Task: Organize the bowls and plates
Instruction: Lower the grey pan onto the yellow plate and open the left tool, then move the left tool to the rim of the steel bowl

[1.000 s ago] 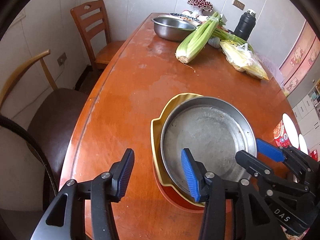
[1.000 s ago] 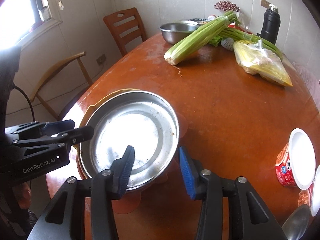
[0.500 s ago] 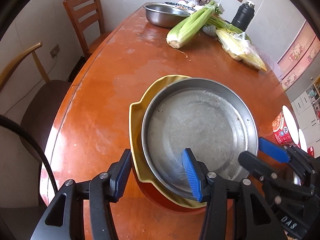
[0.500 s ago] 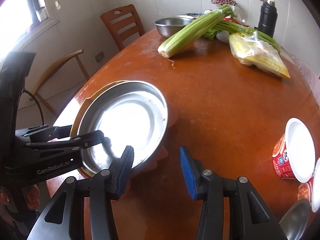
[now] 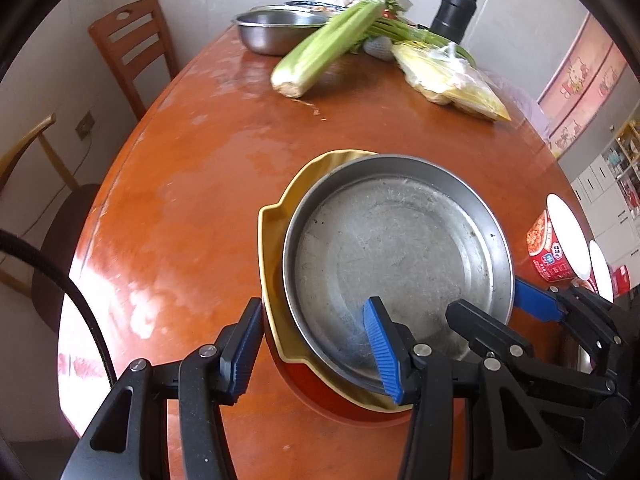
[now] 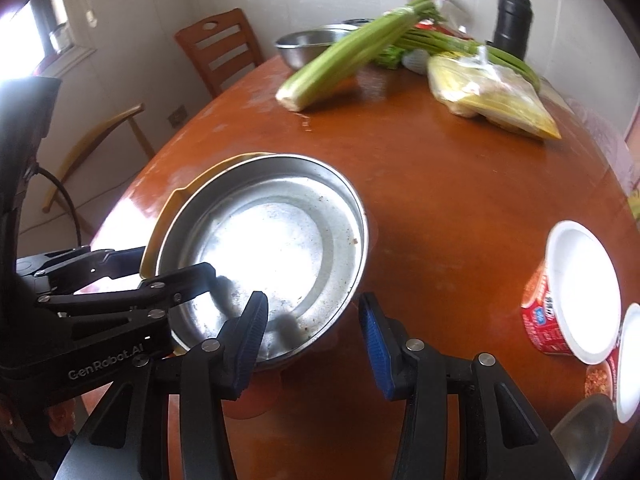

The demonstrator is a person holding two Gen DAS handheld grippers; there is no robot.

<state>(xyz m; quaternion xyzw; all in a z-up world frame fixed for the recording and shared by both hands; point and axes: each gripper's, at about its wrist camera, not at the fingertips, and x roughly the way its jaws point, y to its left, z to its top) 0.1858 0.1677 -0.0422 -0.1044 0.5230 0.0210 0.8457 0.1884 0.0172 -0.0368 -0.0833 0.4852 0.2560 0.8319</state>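
We judged the task partly done: a steel plate [image 5: 400,248] already sat nested on a yellow dish [image 5: 280,216], which rested on a red-orange dish [image 5: 320,394], the whole stack near the front edge of the worktop [image 5: 192,184]. Still apart at the far end stood a steel bowl [image 5: 280,30], with another patterned dish behind it, so gathering remained. Our left gripper [image 5: 312,344] straddled the stack's near left rim, one finger outside the yellow dish and one over the steel plate; we could not tell whether the pads pressed. Our right gripper [image 6: 312,340] straddled the steel plate's near right rim likewise, its jaws apparently not yet clenched. "GenRobot.AI" was legible on the left gripper's body in the right wrist view. The red instant-noodle cup [image 6: 552,312] carried print too small to read.
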